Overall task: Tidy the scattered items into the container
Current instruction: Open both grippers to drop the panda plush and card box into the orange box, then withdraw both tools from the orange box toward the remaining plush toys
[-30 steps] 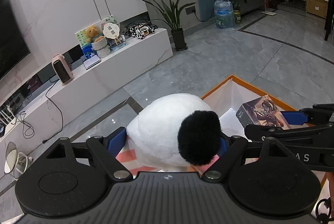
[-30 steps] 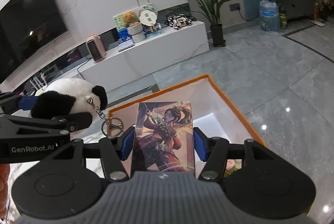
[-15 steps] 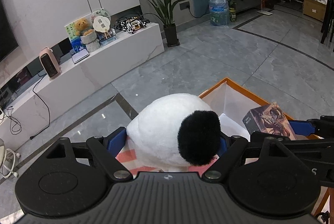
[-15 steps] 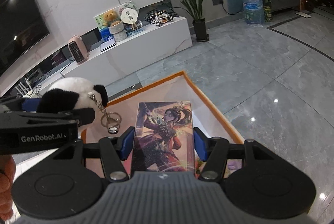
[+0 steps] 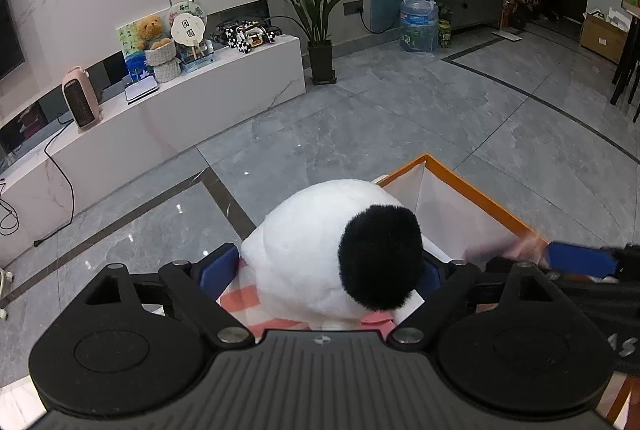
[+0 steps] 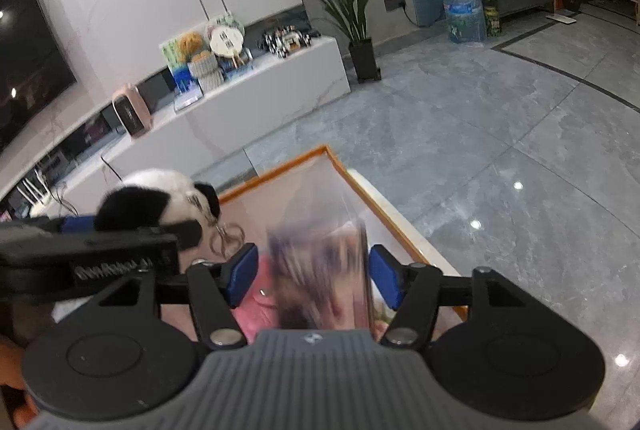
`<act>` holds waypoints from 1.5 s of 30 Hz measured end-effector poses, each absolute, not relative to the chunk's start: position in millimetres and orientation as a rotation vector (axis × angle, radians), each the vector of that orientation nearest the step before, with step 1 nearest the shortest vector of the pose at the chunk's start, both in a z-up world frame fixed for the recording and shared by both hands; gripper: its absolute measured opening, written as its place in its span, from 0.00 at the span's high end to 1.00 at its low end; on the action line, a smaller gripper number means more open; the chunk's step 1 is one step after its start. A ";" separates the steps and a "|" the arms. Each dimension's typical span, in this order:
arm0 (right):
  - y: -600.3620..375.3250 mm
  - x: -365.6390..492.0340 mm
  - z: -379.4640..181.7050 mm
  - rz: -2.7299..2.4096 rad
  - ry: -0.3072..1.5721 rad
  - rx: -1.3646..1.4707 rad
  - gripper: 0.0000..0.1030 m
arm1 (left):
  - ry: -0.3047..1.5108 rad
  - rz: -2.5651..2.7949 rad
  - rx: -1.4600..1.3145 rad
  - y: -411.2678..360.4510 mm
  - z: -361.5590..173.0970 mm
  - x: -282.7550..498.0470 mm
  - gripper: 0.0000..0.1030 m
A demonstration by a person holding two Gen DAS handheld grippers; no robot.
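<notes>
My left gripper [image 5: 324,270] is shut on a white and black panda plush [image 5: 332,250] with a keyring, held over the near left corner of the orange-rimmed white box [image 5: 472,197]. The plush also shows in the right wrist view [image 6: 160,197]. My right gripper [image 6: 314,276] has opened. The illustrated card box [image 6: 320,270] is blurred between the parted blue pads [image 6: 386,278] and looks to be dropping into the orange-rimmed box [image 6: 360,189]. The right gripper's blue pad shows in the left wrist view [image 5: 580,262].
Pink items [image 6: 256,310] lie inside the box. Beyond is grey tiled floor [image 5: 440,117], a low white TV bench [image 5: 180,117] with a pink heater [image 5: 80,101] and toys, a potted plant [image 5: 320,29] and a water bottle [image 5: 418,23].
My right gripper's pads have spread apart and the card box has come loose and blurs downward. Both grippers have shifted over the box. The left gripper still holds the plush.
</notes>
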State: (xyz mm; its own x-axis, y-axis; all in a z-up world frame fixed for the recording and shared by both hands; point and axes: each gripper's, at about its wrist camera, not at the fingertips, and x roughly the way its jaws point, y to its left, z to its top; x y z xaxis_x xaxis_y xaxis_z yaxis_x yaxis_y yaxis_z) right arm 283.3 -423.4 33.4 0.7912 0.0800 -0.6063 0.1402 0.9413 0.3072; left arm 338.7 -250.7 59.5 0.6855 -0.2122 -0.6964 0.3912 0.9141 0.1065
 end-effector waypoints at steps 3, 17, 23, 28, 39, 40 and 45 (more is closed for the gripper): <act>-424.8 281.5 34.2 -0.031 0.646 0.358 0.32 | 0.740 -0.342 0.248 -249.5 59.4 338.0 0.00; -432.8 277.5 41.0 -0.039 0.599 0.414 0.32 | 0.703 -0.358 0.202 -251.2 64.9 339.3 0.01; -432.3 278.8 42.4 -0.035 0.606 0.410 0.32 | 0.718 -0.356 0.196 -252.1 61.9 339.0 0.01; -429.6 278.9 41.7 -0.034 0.605 0.408 0.32 | 0.721 -0.352 0.193 -252.2 61.2 338.2 0.01; -415.4 273.8 45.8 -0.020 0.595 0.391 0.31 | 0.714 -0.332 0.177 -233.9 65.1 327.2 0.01; -413.4 273.2 46.7 -0.017 0.594 0.389 0.31 | 0.711 -0.328 0.173 -229.9 66.9 325.4 0.01; -395.5 267.7 53.2 0.013 0.588 0.372 0.31 | 0.704 -0.308 0.175 -208.7 76.3 314.6 0.01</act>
